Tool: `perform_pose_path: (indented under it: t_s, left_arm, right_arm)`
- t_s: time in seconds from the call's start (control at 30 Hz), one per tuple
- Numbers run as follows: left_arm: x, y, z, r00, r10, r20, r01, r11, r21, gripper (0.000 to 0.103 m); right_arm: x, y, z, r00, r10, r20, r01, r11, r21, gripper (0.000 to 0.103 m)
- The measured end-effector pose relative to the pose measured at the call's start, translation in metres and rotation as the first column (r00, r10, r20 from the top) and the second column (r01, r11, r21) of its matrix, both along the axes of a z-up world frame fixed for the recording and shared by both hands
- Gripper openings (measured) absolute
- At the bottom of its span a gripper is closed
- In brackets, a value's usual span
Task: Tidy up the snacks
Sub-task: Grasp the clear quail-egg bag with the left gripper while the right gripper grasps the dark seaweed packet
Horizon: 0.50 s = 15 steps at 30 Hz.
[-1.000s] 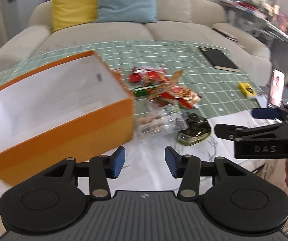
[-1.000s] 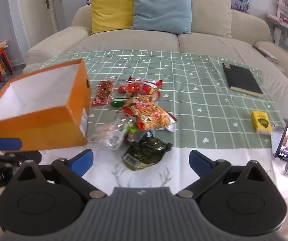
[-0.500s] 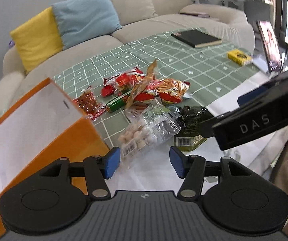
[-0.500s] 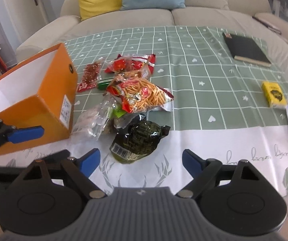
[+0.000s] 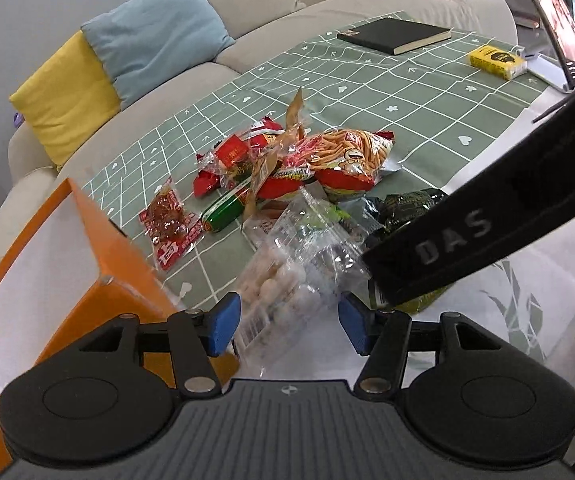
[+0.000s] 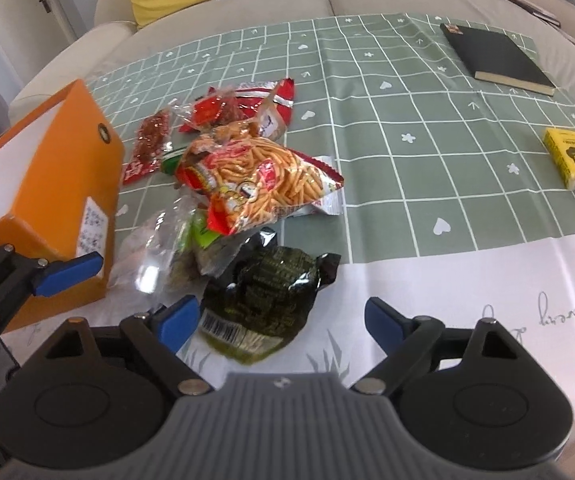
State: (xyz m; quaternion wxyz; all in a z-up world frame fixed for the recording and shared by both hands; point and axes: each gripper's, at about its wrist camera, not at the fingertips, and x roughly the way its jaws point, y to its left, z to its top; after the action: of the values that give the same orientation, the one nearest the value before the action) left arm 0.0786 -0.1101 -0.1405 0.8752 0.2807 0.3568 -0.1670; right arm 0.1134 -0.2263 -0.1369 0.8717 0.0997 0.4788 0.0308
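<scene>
table point(image 6: 407, 128) – green grid cloth | sofa point(image 5: 327, 4) behind | both hand-held grippers point(image 5: 289, 322) point(image 6: 283, 322) – jaws apart, empty

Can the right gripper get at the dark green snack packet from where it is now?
Probably yes. The right gripper is open, the dark green packet lies on the table just ahead between its fingers, and nothing covers the packet's near end.

Both tongs dropped toward snack pile point(image 6: 243, 184); left tongs point(image 5: 289, 322) widened.

Bright daylight, sharp centre, fisheye-warped edges
</scene>
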Motion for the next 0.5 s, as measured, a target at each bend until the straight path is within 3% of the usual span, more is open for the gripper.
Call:
perform_pose_path:
  t_s: [0.17,0.3,0.5]
  left_arm:
    - [0.006,-0.006,-0.007,1.000,0.000,0.000,0.000,1.000,0.027,0.065]
    - [0.007,-0.005,-0.009,1.000,-0.005,0.005,0.005,0.999,0.034,0.056]
    - [0.005,-0.002,-0.006,1.000,0.007,0.017,-0.007,1.000,0.025,0.047]
  right_arm:
    - [0.010,0.003,-0.008,1.000,0.006,-0.012,-0.006,1.000,-0.011,0.088]
    - [0.015,0.004,-0.013,1.000,0.019,-0.021,-0.020,1.000,-0.011,0.085]
    - [0.016,0.014,-0.011,0.997,0.070,-0.010,-0.071,0.995,-0.071,0.074]
